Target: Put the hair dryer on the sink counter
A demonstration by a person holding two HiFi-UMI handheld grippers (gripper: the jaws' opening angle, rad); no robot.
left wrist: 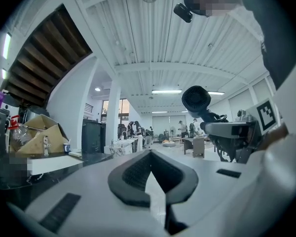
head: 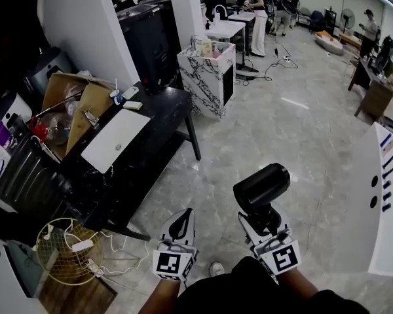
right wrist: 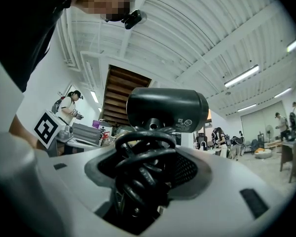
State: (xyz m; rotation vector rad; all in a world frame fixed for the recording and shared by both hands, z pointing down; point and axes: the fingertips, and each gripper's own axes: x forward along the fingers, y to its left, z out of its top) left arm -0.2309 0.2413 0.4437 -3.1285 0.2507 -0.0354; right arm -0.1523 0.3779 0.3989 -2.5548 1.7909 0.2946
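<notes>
Your right gripper: jaws clamped on the dryer at its handle, which is wrapped in its cord. The barrel sits level above the jaws, in the air over the floor.
Your left gripper: jaws together, nothing between them, just beside the right.
Table: to your left.
White surface: to your right, apart from the dryer.
</notes>
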